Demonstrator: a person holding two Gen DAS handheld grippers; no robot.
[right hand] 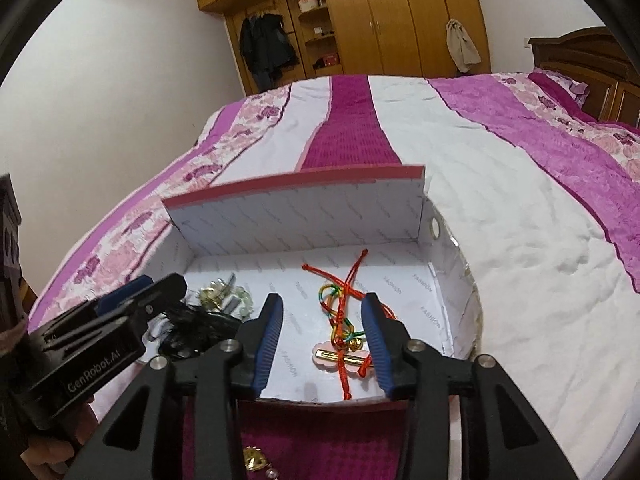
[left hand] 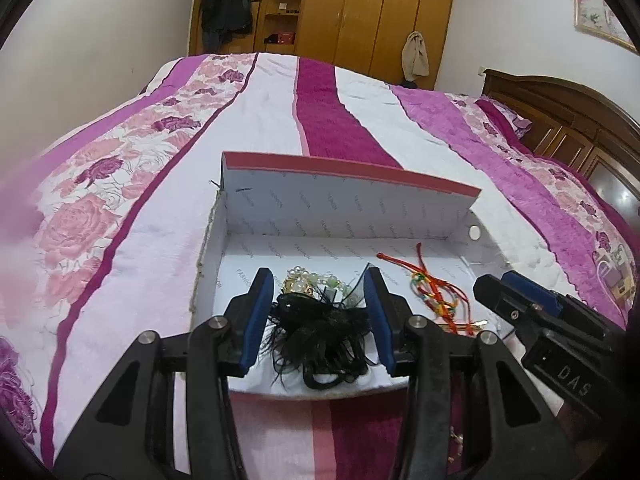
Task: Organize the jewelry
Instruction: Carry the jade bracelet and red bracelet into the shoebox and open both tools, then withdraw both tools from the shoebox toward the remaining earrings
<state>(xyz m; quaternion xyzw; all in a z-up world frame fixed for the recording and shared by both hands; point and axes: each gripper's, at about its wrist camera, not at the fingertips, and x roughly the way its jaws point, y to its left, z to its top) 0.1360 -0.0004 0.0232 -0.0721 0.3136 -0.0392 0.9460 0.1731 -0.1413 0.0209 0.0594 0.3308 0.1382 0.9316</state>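
A white cardboard box (left hand: 344,208) with a pink-edged lid stands open on the bed, also in the right wrist view (right hand: 296,220). Inside at the left lie a black feathery hair piece (left hand: 320,328) and a pearl and green bead bracelet (left hand: 316,280). At the right lie red and multicoloured cords (right hand: 344,304) and a pink hair clip (right hand: 340,358). My left gripper (left hand: 320,280) is open over the black hair piece. My right gripper (right hand: 322,304) is open over the cords and clip. Each gripper shows in the other's view: the right (left hand: 532,304), the left (right hand: 120,308).
The box sits on a purple, pink and white bedspread (left hand: 160,216). A gold piece (right hand: 254,458) with small pearls lies on the bedspread in front of the box. A wooden wardrobe (left hand: 360,8) and headboard (left hand: 560,120) stand behind the bed.
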